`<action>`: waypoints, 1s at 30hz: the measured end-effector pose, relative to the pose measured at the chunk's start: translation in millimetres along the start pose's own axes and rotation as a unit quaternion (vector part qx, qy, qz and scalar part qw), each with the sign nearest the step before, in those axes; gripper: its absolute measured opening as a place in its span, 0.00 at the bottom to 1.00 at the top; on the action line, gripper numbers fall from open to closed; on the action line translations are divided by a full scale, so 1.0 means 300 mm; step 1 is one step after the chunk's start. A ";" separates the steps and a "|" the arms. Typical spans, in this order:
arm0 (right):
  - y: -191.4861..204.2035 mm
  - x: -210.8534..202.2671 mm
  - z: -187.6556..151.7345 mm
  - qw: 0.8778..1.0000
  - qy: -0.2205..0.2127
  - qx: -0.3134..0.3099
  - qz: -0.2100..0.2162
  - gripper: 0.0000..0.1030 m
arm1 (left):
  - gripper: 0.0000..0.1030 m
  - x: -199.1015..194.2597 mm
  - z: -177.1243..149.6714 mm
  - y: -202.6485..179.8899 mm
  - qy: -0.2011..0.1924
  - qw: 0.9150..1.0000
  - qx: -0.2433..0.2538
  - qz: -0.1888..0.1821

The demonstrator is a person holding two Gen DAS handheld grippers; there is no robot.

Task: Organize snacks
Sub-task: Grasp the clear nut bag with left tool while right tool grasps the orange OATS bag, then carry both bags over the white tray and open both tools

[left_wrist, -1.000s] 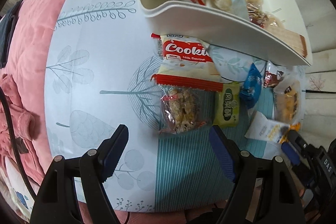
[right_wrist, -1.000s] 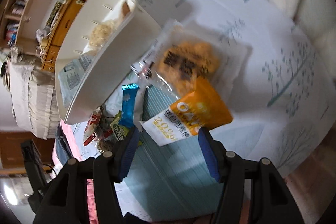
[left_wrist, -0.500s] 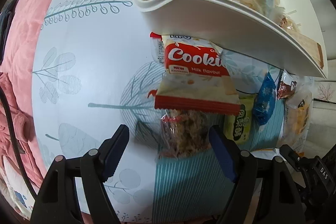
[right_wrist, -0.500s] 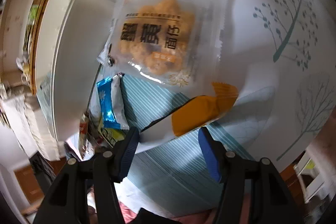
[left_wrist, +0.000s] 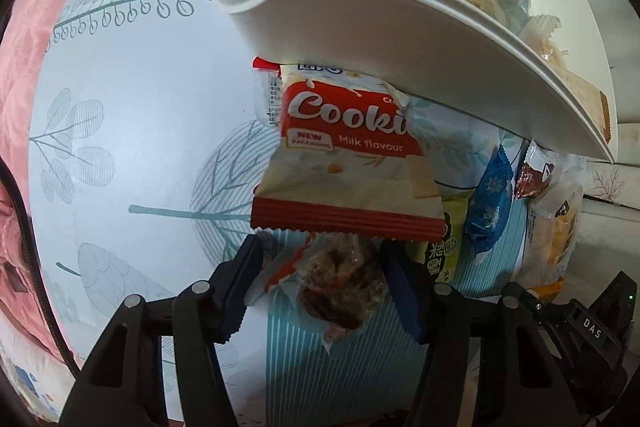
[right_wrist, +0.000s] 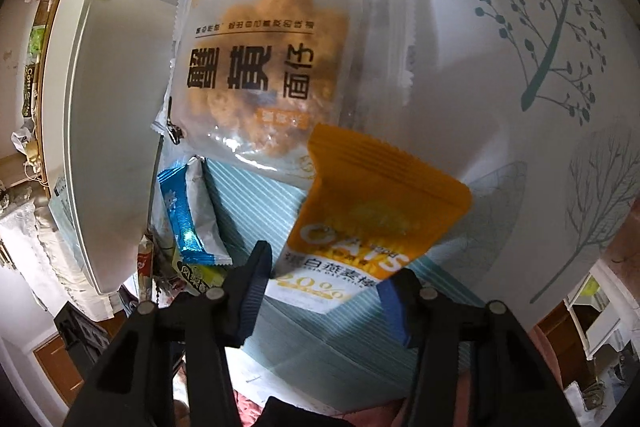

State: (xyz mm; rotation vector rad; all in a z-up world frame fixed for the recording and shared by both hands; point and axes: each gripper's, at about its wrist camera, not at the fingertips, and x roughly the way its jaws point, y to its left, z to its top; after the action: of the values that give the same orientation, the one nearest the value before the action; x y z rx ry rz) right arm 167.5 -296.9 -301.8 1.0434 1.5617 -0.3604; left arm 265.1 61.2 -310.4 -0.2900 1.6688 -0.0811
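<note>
Left claw (left_wrist: 320, 291): your jaws are closing around the clear nut snack (left_wrist: 340, 283); pads not yet pressing.
Right claw (right_wrist: 324, 291): closing on the oats pack (right_wrist: 372, 227); whether it grips, you cannot tell.
Cookie pack (left_wrist: 344, 163): on the table (left_wrist: 132, 107), against the white tray (left_wrist: 360, 19).

Counts, both wrist views:

- white tray (left_wrist: 360, 39): 1, several packets inside, exact number can't be told
- red-and-white cookie packet (left_wrist: 344, 163): 1, with a second like packet (left_wrist: 267, 95) partly hidden under it
- clear packet of brown nut snack (left_wrist: 340, 283): 1
- green packet (left_wrist: 440, 251): 1
- blue foil packet (left_wrist: 490, 203): 1
- brown-topped packet (left_wrist: 534, 175): 1
- frosted packet of golden pastry (right_wrist: 272, 75): 1
- orange oats packet (right_wrist: 360, 227): 1
- grippers: 2, left gripper (left_wrist: 320, 291) and right gripper (right_wrist: 324, 287), two fingers each
- counter (left_wrist: 140, 107) with leaf-print cloth: 1
</note>
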 end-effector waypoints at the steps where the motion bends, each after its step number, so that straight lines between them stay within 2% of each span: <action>1: 0.000 -0.001 0.002 1.000 0.001 -0.001 -0.003 0.45 | 0.55 0.002 0.003 -0.003 0.000 1.000 0.000 -0.001; 2: 0.005 0.000 0.005 1.000 0.002 -0.002 -0.005 0.45 | 0.50 0.007 0.004 -0.016 0.001 1.000 0.001 -0.006; 9: 0.028 0.011 0.014 1.000 0.008 -0.014 -0.008 0.40 | 0.39 0.018 -0.014 -0.072 0.007 1.000 0.002 -0.011; 18: 0.015 -0.002 -0.018 0.999 0.008 -0.038 -0.001 0.39 | 0.35 0.027 -0.068 -0.070 0.017 1.000 -0.011 -0.006; 23: 0.050 -0.028 -0.035 0.998 0.003 -0.068 0.002 0.39 | 0.31 0.023 -0.115 -0.077 0.049 0.998 -0.027 -0.008; 30: 0.110 -0.064 -0.072 0.994 -0.001 -0.110 0.019 0.39 | 0.31 -0.031 -0.186 -0.088 0.049 0.998 -0.032 -0.018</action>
State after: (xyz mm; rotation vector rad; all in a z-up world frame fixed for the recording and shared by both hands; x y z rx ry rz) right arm 178.0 -271.0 -267.9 0.9001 1.5387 -0.1595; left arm 214.7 31.4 -288.8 -0.3688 1.7651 -0.0692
